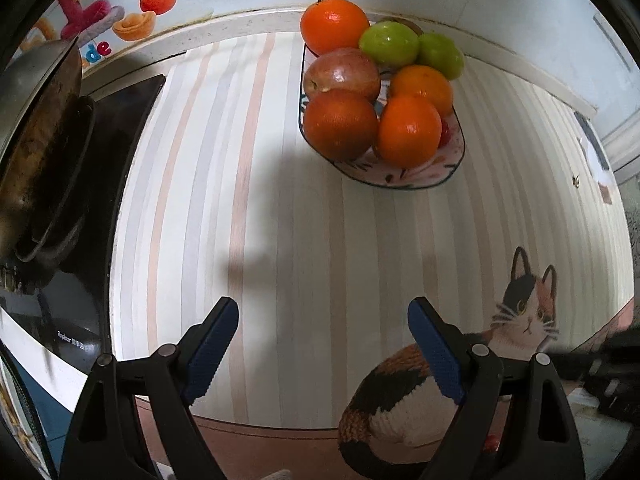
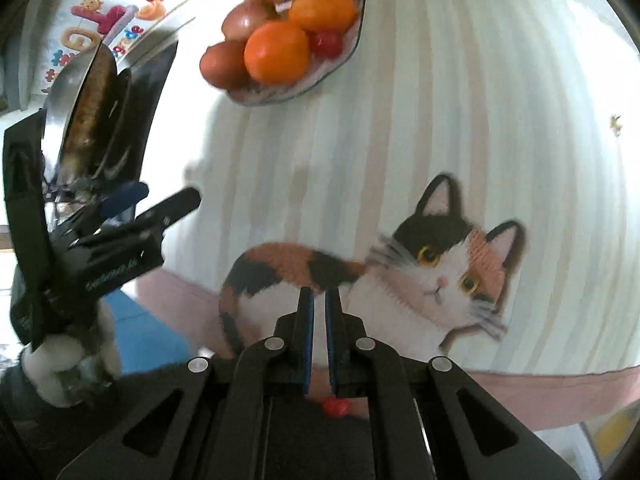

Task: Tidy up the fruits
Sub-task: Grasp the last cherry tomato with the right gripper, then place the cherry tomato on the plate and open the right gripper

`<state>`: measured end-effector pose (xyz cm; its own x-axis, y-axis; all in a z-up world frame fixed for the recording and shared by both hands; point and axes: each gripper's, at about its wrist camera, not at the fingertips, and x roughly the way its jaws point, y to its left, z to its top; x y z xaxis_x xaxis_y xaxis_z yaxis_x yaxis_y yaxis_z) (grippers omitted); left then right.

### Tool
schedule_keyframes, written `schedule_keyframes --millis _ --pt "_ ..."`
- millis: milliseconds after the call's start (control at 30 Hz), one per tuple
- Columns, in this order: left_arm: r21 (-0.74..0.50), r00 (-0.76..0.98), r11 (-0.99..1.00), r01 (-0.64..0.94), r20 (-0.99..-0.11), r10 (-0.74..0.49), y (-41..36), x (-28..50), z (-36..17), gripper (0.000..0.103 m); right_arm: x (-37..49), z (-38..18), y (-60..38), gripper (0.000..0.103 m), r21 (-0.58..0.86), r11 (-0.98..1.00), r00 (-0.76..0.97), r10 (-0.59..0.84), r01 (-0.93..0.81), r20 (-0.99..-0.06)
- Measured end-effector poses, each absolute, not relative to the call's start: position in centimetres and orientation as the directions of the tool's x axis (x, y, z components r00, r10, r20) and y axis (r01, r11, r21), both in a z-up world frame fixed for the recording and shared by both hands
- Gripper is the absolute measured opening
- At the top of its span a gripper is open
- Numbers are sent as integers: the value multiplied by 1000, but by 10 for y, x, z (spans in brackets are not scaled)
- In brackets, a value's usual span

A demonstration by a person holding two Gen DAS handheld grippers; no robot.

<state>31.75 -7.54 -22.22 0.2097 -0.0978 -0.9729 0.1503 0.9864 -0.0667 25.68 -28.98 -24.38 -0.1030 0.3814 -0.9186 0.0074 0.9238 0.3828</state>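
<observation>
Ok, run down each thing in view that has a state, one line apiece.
left gripper: open, nothing between its jaws.
right gripper: shut, nothing held.
plate: piled with fruit, on the striped mat.
small red fruit: off the plate, beside the right gripper's base.
pan: on the stove, tilted.

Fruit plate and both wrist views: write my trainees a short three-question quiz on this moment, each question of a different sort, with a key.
1. True or false: the left gripper has its fingers spread wide with nothing between them.
2. Multiple choice: the fruit plate rests on (A) the black stove, (B) the striped cat mat, (C) bare tiles.
3. Short answer: where is the small red fruit that lies off the plate?

Key
1. True.
2. B, the striped cat mat.
3. On the mat's pink edge, low between the shut fingers of the right gripper; whether they touch it cannot be told.
</observation>
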Motion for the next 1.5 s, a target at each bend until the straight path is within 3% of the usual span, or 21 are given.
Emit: schedule_keyframes --millis 100,267,500,700,833,933,1167,1233,1300,1367,1500 --pt "-65 213 985 157 -972 -99 -77 319 -222 87 237 -270 -280 29 348 938 -253 334 -12 -908" --pt "-63 203 983 170 -974 -97 -81 321 -227 87 206 -309 -280 29 364 931 -391 350 41 -851" --pt "-61 182 982 181 -979 -94 -82 324 -232 87 203 -326 -278 30 367 928 -354 366 68 -861" --pt "-67 182 986 151 -979 -95 -73 327 -231 87 220 -298 -287 29 384 920 -217 392 79 -894" --pt "-94 180 991 91 -978 -109 -62 337 -232 98 286 -255 -287 29 434 894 42 432 106 -901" --pt "-102 176 994 43 -978 -108 -57 348 -238 98 331 -247 -292 29 479 868 169 456 136 -874" --pt "-114 168 993 -17 -980 -109 -58 366 -247 98 379 -258 -291 30 534 828 270 482 173 -834" --pt "-120 168 992 -31 -979 -113 -58 368 -246 98 382 -265 -286 45 530 828 254 481 183 -839" --pt "-128 179 991 -39 -977 -119 -58 367 -240 98 379 -263 -295 84 521 829 265 465 206 -845" --pt "-131 193 991 -38 -974 -121 -58 365 -232 98 372 -254 -299 90 473 855 279 411 213 -868" --pt "-130 224 991 -39 -967 -119 -59 358 -211 98 360 -219 -288 97 242 957 312 183 162 -932"
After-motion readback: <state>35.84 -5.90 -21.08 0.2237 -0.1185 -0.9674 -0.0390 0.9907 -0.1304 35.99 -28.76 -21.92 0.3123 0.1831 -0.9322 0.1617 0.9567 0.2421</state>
